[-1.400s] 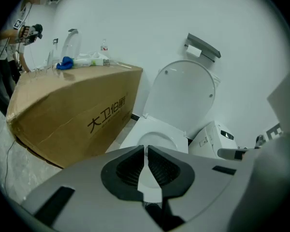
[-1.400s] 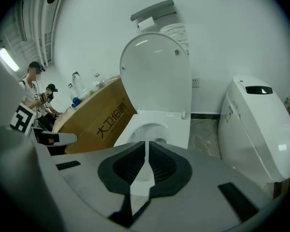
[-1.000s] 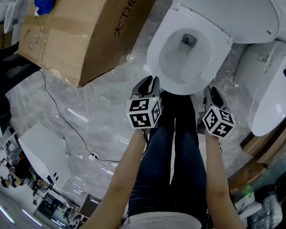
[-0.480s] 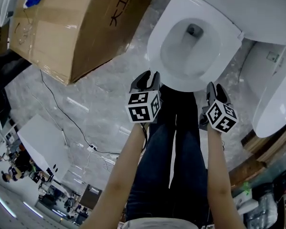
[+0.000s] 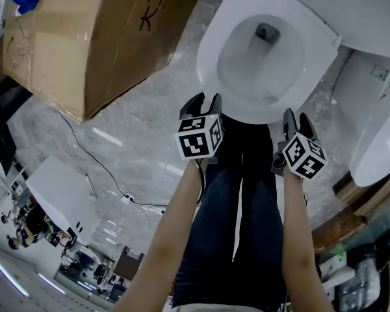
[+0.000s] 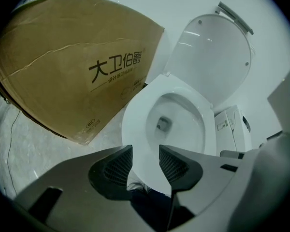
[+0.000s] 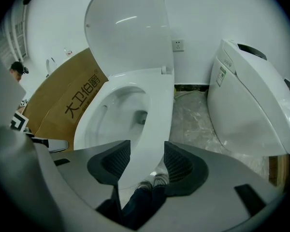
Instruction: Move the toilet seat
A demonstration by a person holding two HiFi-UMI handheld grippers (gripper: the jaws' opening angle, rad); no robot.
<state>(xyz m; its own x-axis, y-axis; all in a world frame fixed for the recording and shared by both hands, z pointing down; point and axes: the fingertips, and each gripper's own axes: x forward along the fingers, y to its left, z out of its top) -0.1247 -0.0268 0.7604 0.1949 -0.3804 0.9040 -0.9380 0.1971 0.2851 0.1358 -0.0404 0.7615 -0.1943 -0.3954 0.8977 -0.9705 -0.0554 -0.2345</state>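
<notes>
The white toilet seat [image 5: 211, 70] lies flat on the bowl, with the lid [image 5: 351, 5] raised behind it. My left gripper [image 5: 203, 101] hangs at the seat's front left rim, and my right gripper [image 5: 294, 118] hangs at the front right. Both have just been opening and stand open. In the left gripper view the seat [image 6: 135, 124] shows through the gap of the left gripper [image 6: 146, 158], and the pads do not touch it. The right gripper [image 7: 147, 161] likewise frames the seat's rim [image 7: 157, 110] without pressing on it.
A large cardboard box [image 5: 84, 38] stands on the marble floor left of the toilet. A second white toilet [image 5: 377, 122] stands close on the right. The person's legs in dark trousers [image 5: 240, 200] are between the grippers. A thin cable [image 5: 91, 161] runs across the floor.
Both grippers' jaws have spread wider. Both hands have sunk a little at the seat's front rim, and the toilet now sits higher in the head view.
</notes>
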